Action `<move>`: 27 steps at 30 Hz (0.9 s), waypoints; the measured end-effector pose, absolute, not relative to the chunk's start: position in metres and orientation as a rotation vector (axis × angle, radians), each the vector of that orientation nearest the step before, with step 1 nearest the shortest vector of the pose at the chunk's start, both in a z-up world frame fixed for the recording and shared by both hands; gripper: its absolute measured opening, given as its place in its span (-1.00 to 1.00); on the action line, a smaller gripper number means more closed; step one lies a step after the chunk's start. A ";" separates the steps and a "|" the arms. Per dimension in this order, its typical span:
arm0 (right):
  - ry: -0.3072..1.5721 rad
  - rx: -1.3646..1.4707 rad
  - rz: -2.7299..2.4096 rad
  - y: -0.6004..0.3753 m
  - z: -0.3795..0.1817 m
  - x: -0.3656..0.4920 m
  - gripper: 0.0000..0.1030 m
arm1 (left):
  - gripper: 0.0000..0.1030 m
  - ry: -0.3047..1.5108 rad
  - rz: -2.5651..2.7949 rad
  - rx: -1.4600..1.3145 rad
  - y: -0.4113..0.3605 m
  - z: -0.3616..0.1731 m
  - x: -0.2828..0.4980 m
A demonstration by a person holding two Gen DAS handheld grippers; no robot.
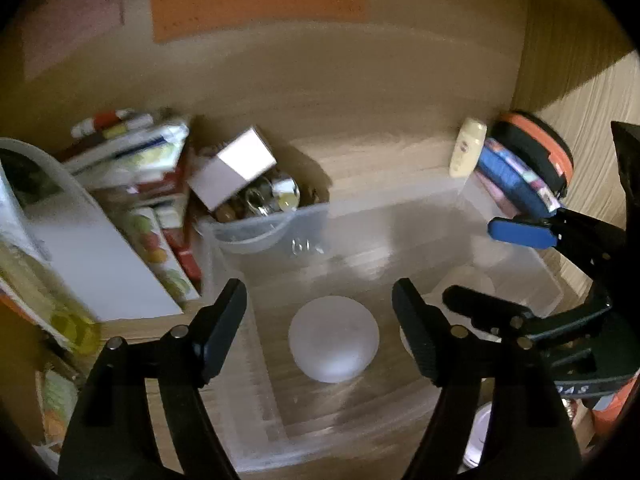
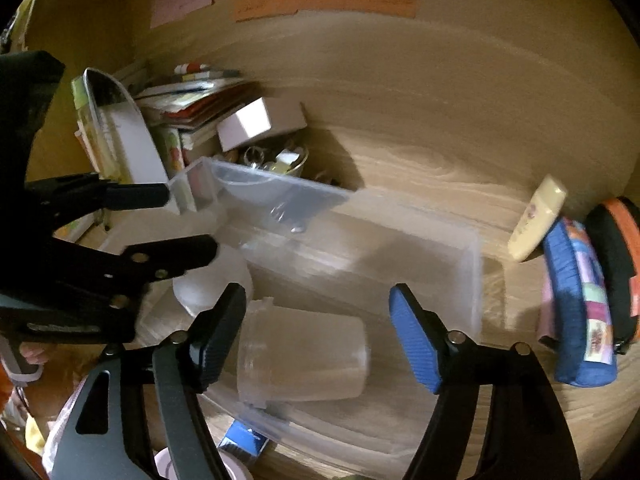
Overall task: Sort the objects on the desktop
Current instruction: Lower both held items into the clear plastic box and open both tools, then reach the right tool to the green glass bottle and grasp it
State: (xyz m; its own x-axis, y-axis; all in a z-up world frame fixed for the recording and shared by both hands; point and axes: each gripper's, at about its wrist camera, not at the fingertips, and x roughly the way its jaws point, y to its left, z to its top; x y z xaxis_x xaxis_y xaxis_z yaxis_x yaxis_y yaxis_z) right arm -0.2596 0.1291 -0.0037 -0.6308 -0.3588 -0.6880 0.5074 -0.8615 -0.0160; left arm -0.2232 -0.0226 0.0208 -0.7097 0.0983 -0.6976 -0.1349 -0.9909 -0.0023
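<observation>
A clear plastic bin (image 1: 404,200) lies on the wooden desk. On its floor rests a frosted white round jar (image 1: 334,340), below and between the black fingers of my left gripper (image 1: 318,286), which is open and clear of it. In the right wrist view a frosted clear jar (image 2: 304,356) lies on its side near the bin's (image 2: 476,264) front. My right gripper (image 2: 318,290), with blue pads, stands open around it, without pressing it. The left gripper (image 2: 190,220) shows at the left, over the white jar (image 2: 212,280). The right gripper (image 1: 472,262) shows at the right edge.
Books and boxes (image 1: 132,184) are piled at the left. A small clear tub of clutter (image 1: 256,208) with a white box on top stands behind the bin. A cream bottle (image 2: 538,216), a blue pouch (image 2: 580,304) and an orange-rimmed black case (image 2: 616,264) lean at the right.
</observation>
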 end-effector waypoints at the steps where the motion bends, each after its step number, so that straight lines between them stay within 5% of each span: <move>1: 0.283 0.958 -2.463 0.131 0.001 -0.257 0.45 | 0.46 0.068 2.804 -1.114 -0.024 0.027 -0.218; 14: 0.222 0.806 -2.599 0.170 0.049 -0.200 0.72 | 0.78 0.057 2.923 -0.886 -0.042 0.072 -0.143; 27: 0.315 0.830 -2.677 0.202 0.041 -0.151 0.74 | 0.80 0.109 2.941 -0.964 -0.046 0.042 -0.075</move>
